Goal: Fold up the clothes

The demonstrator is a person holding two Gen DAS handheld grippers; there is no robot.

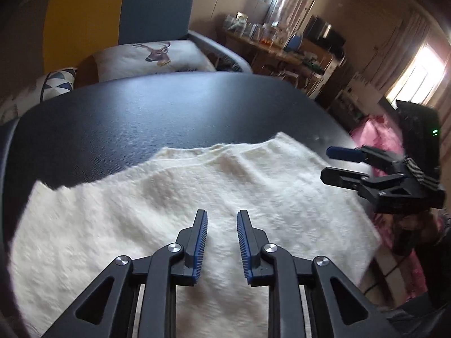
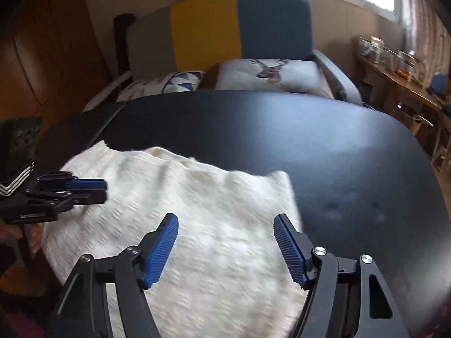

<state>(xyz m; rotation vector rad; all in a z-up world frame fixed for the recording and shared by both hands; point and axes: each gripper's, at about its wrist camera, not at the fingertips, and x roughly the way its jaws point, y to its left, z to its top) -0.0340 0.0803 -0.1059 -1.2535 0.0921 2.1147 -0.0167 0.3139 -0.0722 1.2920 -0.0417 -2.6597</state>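
Note:
A cream knitted garment (image 1: 180,197) lies spread and partly folded on the black table (image 1: 157,109), at its near side. It also shows in the right wrist view (image 2: 180,214). My left gripper (image 1: 222,216) hovers over the garment's near middle, its jaws a little apart and holding nothing; it shows at the left of the right wrist view (image 2: 104,189). My right gripper (image 2: 226,219) is wide open above the garment's right part, empty. In the left wrist view the right gripper (image 1: 327,163) sits at the garment's right edge.
The table's far half (image 2: 282,129) is bare black surface. Behind it stands a sofa (image 2: 239,28) with a deer cushion (image 2: 270,73) and a triangle-patterned cushion (image 2: 180,83). A cluttered wooden shelf (image 1: 276,45) is at the right. Pink fabric (image 1: 375,132) lies beyond the table's right edge.

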